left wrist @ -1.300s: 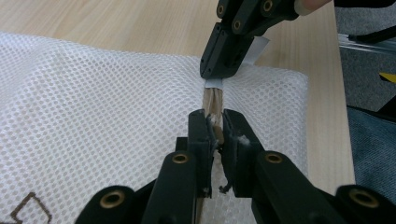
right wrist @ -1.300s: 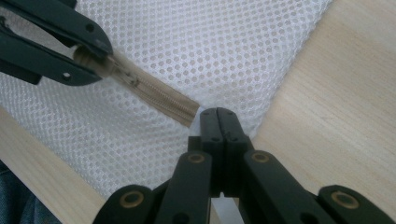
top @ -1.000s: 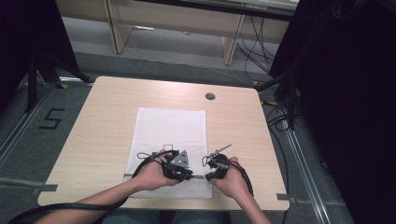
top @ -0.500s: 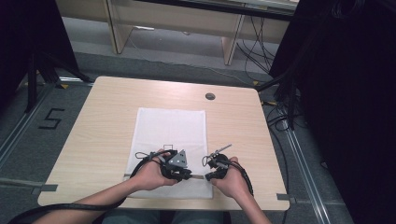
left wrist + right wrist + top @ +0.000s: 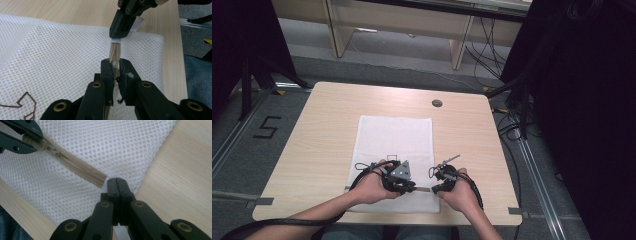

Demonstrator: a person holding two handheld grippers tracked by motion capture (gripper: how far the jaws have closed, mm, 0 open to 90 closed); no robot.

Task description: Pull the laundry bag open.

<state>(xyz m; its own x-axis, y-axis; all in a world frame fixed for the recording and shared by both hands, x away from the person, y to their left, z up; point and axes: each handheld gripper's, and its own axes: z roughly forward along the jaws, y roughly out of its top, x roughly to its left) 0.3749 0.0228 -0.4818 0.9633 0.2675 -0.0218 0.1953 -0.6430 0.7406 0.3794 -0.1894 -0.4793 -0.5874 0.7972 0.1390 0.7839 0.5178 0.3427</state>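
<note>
Your two hands work at the near edge of the desk [image 5: 322, 130], a light wood top with a fine straight grain and a small round dark grommet [image 5: 437, 103] at the far side. On it lies a flat white mesh bag [image 5: 394, 145] — a rectangle of soft net with small round holes, and a thin brown stitched mark [image 5: 23, 106] on the part near you.

Along the near edge of the bag runs a beige zipper [image 5: 80, 168], a narrow woven tape with fine teeth in the middle. Your left gripper [image 5: 114, 72] has its black, flat-sided fingers pressed together on the zipper pull [image 5: 31, 141], a small beige piece that sits between the pads; some white fluff clings to the right pad. From these fingers the zipper goes straight ahead to your right gripper [image 5: 116, 182].

The fingers of your right gripper are closed flat against each other, with only a thin line between them, and they pinch the end of the zipper at the corner of the bag, where a small white fabric tab [image 5: 115, 40] comes out. Just beyond these fingertips the mesh begins; to their right side is the bare wood.

In the high view your left gripper carries a grey three-cornered plate [image 5: 401, 171], and black cables [image 5: 362, 172] loop from both grippers over your wrists.
</note>
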